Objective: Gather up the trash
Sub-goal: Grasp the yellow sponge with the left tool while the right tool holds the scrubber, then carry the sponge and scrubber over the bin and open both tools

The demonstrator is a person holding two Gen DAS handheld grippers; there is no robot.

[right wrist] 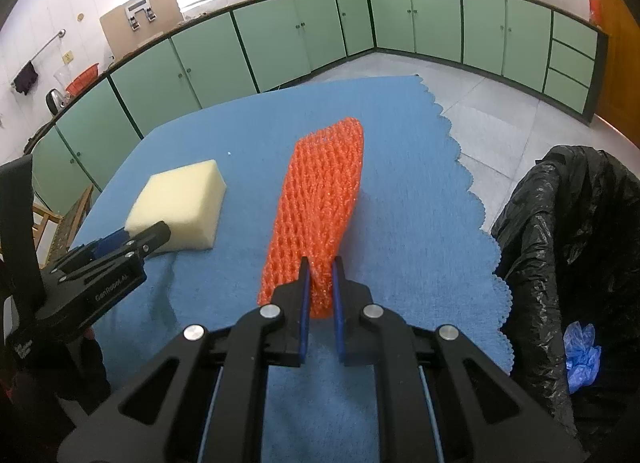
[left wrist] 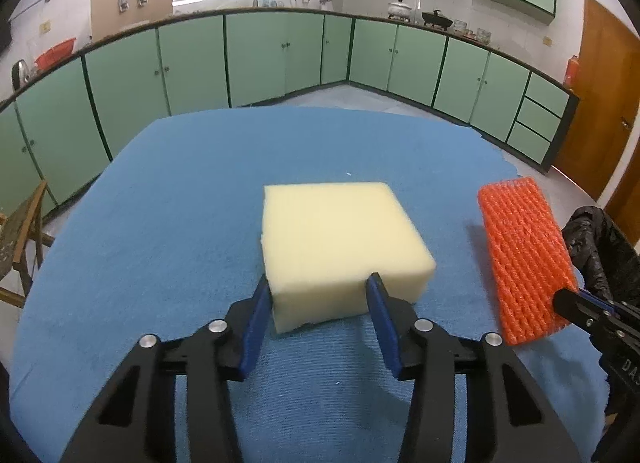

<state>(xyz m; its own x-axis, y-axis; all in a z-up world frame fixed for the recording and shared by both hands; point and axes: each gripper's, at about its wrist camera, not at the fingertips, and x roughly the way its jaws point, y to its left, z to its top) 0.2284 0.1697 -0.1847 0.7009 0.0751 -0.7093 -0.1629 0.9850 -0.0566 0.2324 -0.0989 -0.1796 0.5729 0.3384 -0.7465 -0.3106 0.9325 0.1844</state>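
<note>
Left wrist view shows the left gripper (left wrist: 318,287) with its blue-padded jaws spread wide around the near end of a pale yellow rectangular foam block (left wrist: 340,239), both pads touching or nearly touching its sides; whether they press it cannot be told. The block lies flat on a blue cloth (left wrist: 180,191) that covers the counter. To its right, apart from it, an orange foam-net sleeve (left wrist: 520,255) slants up off the cloth, pinched at its near end by the right gripper (left wrist: 580,305). Right wrist view shows the right gripper (right wrist: 320,267) closed narrowly on that sleeve (right wrist: 320,199), which stands tilted away from the camera. Just past the cloth's scalloped right edge, a bin lined with a black plastic bag (right wrist: 560,231) stands beside the counter, with a crumpled blue glove (right wrist: 580,355) inside. Green kitchen cabinets (left wrist: 260,55) line the walls behind.
</note>
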